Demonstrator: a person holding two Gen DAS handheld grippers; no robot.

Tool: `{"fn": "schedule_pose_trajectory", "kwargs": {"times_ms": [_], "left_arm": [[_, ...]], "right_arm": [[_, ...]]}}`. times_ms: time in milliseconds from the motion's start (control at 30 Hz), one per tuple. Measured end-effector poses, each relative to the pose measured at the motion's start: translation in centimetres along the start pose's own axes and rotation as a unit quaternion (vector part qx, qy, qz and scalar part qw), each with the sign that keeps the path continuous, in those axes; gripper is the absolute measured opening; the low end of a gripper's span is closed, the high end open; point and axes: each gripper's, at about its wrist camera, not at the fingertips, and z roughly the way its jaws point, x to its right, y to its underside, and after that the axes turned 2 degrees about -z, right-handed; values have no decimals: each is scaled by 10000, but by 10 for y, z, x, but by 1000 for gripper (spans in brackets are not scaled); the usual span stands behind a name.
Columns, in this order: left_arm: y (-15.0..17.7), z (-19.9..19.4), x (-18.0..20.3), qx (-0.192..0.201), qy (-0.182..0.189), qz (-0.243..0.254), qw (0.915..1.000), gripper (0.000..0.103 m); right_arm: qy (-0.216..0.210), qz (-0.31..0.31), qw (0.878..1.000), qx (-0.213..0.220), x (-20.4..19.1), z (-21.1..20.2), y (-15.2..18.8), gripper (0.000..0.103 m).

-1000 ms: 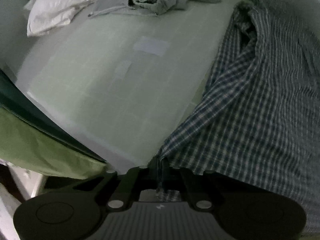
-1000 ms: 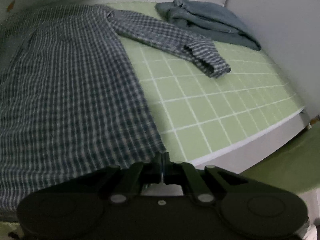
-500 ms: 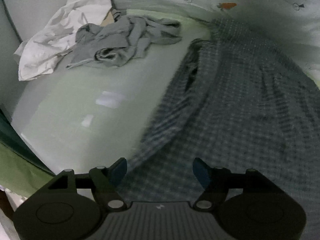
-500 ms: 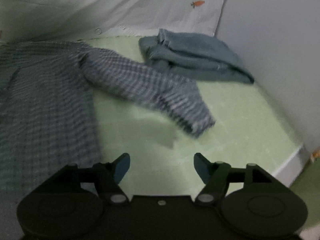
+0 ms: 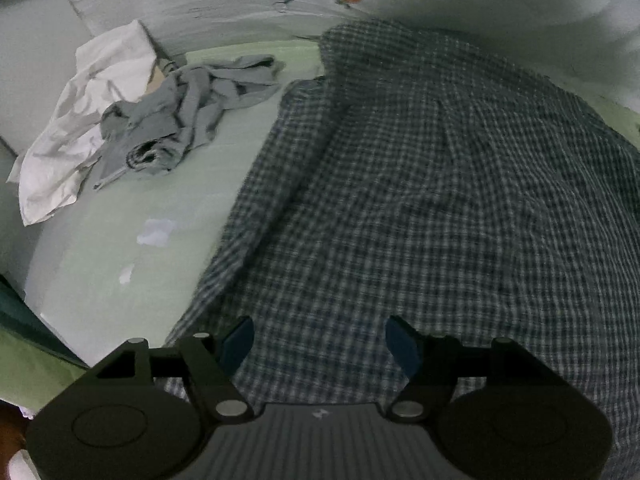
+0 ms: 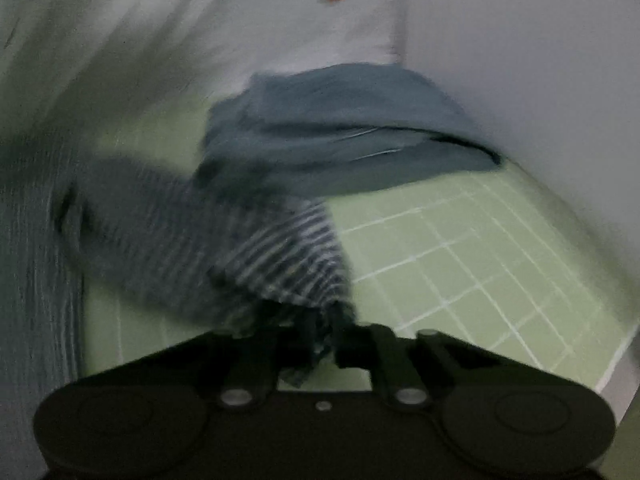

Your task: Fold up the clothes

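Observation:
A blue-and-white checked shirt (image 5: 420, 184) lies spread on the green gridded mat (image 5: 168, 200). My left gripper (image 5: 320, 340) is open and empty, held just above the shirt's lower left part. In the right wrist view my right gripper (image 6: 320, 336) is shut on the cuff of the shirt's sleeve (image 6: 280, 264), which bunches up in front of the jaws. The view is blurred by motion.
A crumpled grey garment (image 5: 188, 108) and a white cloth (image 5: 80, 128) lie at the mat's far left. A folded blue-grey garment (image 6: 344, 128) lies at the far right by the wall (image 6: 540, 80). The mat's front edge (image 6: 616, 356) is close on the right.
Both grippers let go of the shirt's hem and opened. The left one rose over the shirt. The right one moved to the sleeve and shut on its cuff.

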Motion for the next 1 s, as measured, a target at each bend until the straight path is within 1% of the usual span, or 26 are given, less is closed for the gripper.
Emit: {"fn": "schedule_pose_trajectory", "kwargs": {"times_ms": [67,133,200,233,267,300,333,367,400,467,533,567,633,667,700,767,800,833,867,900,1000], "left_arm": [[-3,2,-1,5,-35,-26,10000,74],[-7,3,-1,11,-70,-53,10000,74],[-10,5,-2,16,-105,-79,9999,74],[-12,6,-2,18,-122,-93,9999,74],[-14,7,-3,21,-140,-106,9998,74],[-15,7,-3,24,-157,-119,9998,74],[-17,9,-5,22,-179,-151,9997,74],[-17,11,-15,8,-215,-246,9995,74],[-18,14,-24,-6,-252,-341,9991,74],[-19,20,-42,-34,-325,-531,9981,74],[-20,26,-61,-63,-391,-729,9966,74],[-20,30,-73,-68,-401,-852,9955,73],[-22,37,-95,-18,-429,-1045,9936,70],[-23,42,-104,0,-415,-1104,9930,63],[-24,49,-107,-23,-304,-1064,9939,59],[-27,64,-114,-69,-82,-984,9951,41],[-29,71,-118,-92,29,-944,9955,34],[-30,79,-121,-114,140,-903,9957,23],[-32,86,-124,-137,251,-863,9959,18],[-34,93,-128,-160,362,-822,9958,18],[-38,116,-138,-228,694,-699,9949,19]], "right_arm": [[131,811,9966,37,31,-3,-8,5],[335,1347,9903,-99,53,4,-10,6],[558,1843,9810,-255,73,11,-12,6],[772,1886,9785,-313,78,13,-12,6],[1032,1838,9769,-363,79,14,-13,9],[1291,1789,9745,-413,80,15,-13,18],[1447,1789,9722,-435,80,14,-13,35],[1514,1804,9710,-413,79,11,-11,40],[1544,1761,9715,-369,74,6,-9,43],[1534,1503,9762,-301,57,-4,-7,50],[1404,1222,9821,-275,34,-13,-5,81],[1267,1118,9853,-266,19,-18,-1,84],[915,916,9913,-244,-14,-29,6,85],[732,785,9939,-243,-33,-35,11,85],[577,639,9960,-252,-52,-39,14,87],[304,294,9986,-303,-94,-50,25,91],[148,111,9992,-360,-116,-55,31,93],[-16,-74,9990,-430,-138,-59,38,93],[-181,-259,9982,-500,-160,-63,45,93],[-336,-466,9967,-566,-182,-68,53,93],[-668,-1087,9892,-720,-233,-84,77,93]]}}
